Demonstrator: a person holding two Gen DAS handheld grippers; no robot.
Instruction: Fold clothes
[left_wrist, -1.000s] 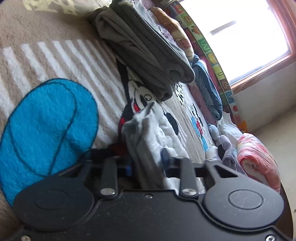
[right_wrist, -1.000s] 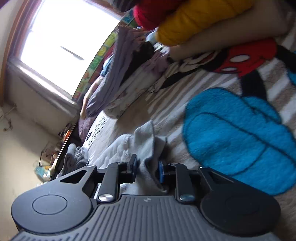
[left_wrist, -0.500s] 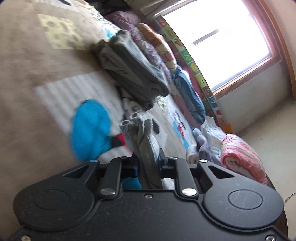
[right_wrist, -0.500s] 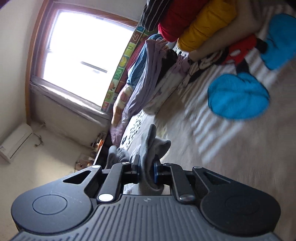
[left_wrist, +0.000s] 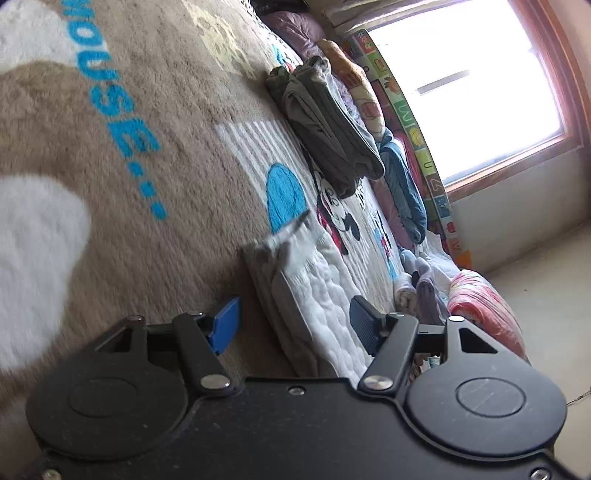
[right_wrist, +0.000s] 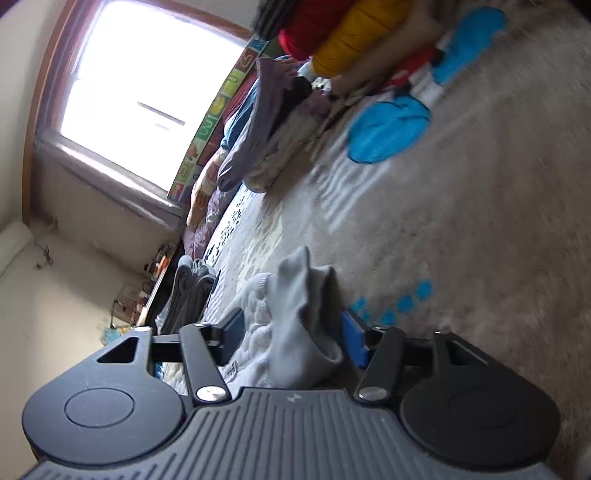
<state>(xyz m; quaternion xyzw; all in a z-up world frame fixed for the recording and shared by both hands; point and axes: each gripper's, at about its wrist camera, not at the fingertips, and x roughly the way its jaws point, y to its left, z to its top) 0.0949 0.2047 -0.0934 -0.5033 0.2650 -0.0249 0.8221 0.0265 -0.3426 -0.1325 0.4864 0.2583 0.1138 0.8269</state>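
Note:
A folded grey and white garment lies on the tan Mickey Mouse blanket. In the left wrist view it sits between the spread fingers of my left gripper, which is open. In the right wrist view the same garment bunches between the spread fingers of my right gripper, which is also open. Neither gripper pinches the cloth.
A stack of folded dark clothes lies on the blanket near the window. More clothes, blue and pink-red, lie along the bed edge. In the right wrist view red and yellow bedding is piled at the back.
Both grippers were shut on the grey garment and lifted it; now both have opened and the garment lies on the blanket between their fingers.

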